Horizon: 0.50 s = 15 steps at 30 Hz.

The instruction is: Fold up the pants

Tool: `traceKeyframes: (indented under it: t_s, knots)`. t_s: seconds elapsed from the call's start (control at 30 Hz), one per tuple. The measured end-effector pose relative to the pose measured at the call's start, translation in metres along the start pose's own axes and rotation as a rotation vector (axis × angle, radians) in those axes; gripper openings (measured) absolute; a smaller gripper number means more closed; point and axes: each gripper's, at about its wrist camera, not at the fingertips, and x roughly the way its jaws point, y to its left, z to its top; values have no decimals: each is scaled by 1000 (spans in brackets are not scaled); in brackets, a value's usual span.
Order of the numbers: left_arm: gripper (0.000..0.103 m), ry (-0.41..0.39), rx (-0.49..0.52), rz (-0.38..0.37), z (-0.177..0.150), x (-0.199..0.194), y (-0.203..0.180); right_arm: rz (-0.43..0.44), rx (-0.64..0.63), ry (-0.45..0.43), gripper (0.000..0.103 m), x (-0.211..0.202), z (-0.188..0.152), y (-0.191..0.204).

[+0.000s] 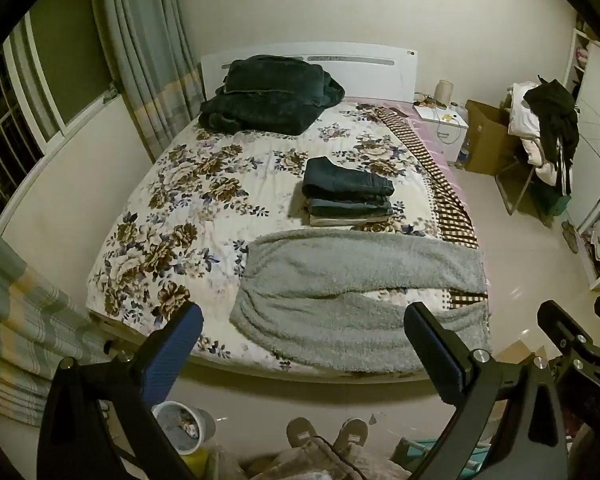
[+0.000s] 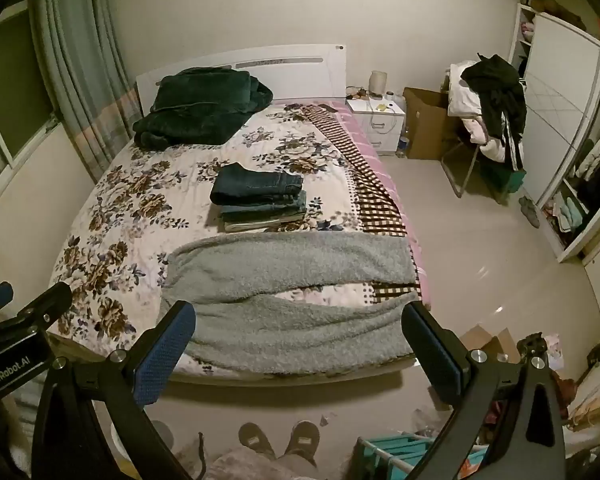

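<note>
Grey fleece pants (image 1: pixel 356 300) lie spread flat across the foot of the bed, waist to the left, legs to the right with a gap between them; they also show in the right wrist view (image 2: pixel 292 300). My left gripper (image 1: pixel 304 344) is open and empty, held above the floor just short of the bed's foot edge. My right gripper (image 2: pixel 300 344) is open and empty at the same height, to the right of the left one. Neither touches the pants.
A stack of folded jeans (image 1: pixel 348 194) sits mid-bed behind the pants. A dark green blanket (image 1: pixel 268 94) lies by the headboard. A white bin (image 1: pixel 186 426) and slippered feet (image 1: pixel 326 434) are on the floor below. A nightstand (image 2: pixel 378 124), box and clothes chair (image 2: pixel 488 108) stand right.
</note>
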Motion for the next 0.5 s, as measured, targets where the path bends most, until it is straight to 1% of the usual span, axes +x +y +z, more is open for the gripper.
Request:
traceKeyframes:
  t_s: [0.17, 0.2, 0.47, 0.5]
  knots:
    - [103, 4, 3, -7, 0, 0, 0, -15, -4, 0, 103, -4, 0, -2]
    - [103, 4, 4, -8, 0, 0, 0, -14, -9, 14, 103, -2, 1, 0]
    - [103, 2, 0, -13, 4, 3, 4, -17, -17, 11, 103, 1, 6, 1]
    - [103, -2, 8, -4, 2, 0, -1, -14, -19, 10, 103, 0, 5, 0]
